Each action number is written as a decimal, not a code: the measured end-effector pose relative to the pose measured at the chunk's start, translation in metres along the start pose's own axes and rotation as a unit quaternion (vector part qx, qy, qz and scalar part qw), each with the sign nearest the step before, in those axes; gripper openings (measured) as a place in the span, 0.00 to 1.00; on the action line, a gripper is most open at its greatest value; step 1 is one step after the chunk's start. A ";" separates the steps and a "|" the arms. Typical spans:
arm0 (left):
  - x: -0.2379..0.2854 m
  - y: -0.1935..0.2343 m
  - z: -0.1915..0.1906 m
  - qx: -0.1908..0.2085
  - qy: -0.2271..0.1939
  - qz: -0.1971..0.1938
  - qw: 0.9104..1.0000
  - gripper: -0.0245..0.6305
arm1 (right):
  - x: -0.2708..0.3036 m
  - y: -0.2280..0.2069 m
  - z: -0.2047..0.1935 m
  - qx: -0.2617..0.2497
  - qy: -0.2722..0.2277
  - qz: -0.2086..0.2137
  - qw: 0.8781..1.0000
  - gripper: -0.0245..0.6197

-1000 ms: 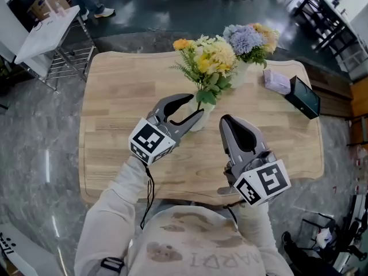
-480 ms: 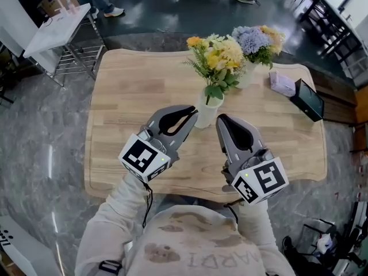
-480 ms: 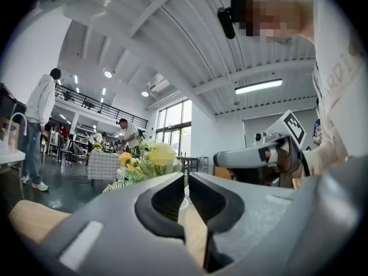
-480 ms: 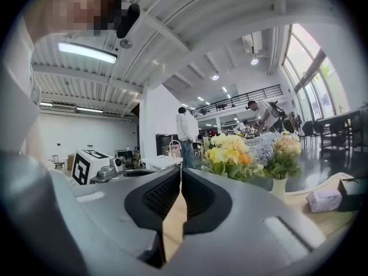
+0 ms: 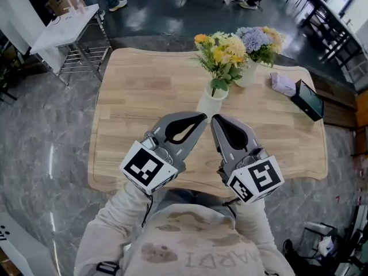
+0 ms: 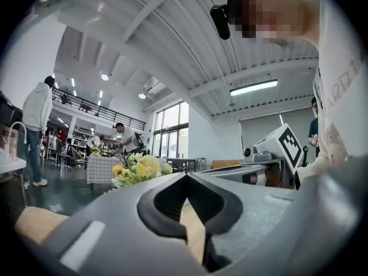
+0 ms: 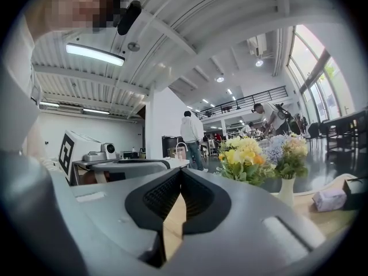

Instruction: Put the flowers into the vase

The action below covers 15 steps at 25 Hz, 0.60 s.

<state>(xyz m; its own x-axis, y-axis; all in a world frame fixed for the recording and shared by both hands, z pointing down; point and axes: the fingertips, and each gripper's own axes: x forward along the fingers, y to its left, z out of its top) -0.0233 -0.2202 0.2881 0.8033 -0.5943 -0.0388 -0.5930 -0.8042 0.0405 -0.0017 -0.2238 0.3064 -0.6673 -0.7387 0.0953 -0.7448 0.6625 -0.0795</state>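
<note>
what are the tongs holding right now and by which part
Nothing is held. The left tongs and the right tongs are both shut and empty, short of the vase, where the yellow flowers already stand.

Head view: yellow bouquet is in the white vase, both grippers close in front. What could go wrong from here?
1. The yellow bouquet looks top-heavy and leans out of the narrow white vase; a nudge might tip it.
2. The left gripper and right gripper, both shut and empty, point at that vase from close by; moving forward could knock it.
3. The blue-flower vase stands just behind, so a fall may topple both.
</note>
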 end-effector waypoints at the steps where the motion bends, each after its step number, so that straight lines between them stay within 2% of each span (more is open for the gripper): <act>1: -0.002 -0.003 0.002 0.000 -0.001 0.002 1.000 0.04 | -0.001 0.003 0.001 -0.002 -0.001 0.002 1.000 0.08; 8: -0.008 -0.021 0.011 0.027 -0.003 0.012 1.000 0.04 | -0.015 0.015 0.010 -0.012 -0.012 0.014 1.000 0.08; 15: -0.010 -0.037 0.017 0.025 -0.005 0.023 0.999 0.04 | -0.035 0.022 0.015 -0.020 -0.013 0.020 1.000 0.08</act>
<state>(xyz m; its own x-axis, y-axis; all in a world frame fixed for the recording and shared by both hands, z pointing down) -0.0103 -0.1843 0.2697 0.7744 -0.6309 -0.0482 -0.6319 -0.7750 -0.0073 0.0056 -0.1850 0.2859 -0.6963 -0.7147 0.0666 -0.7176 0.6952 -0.0428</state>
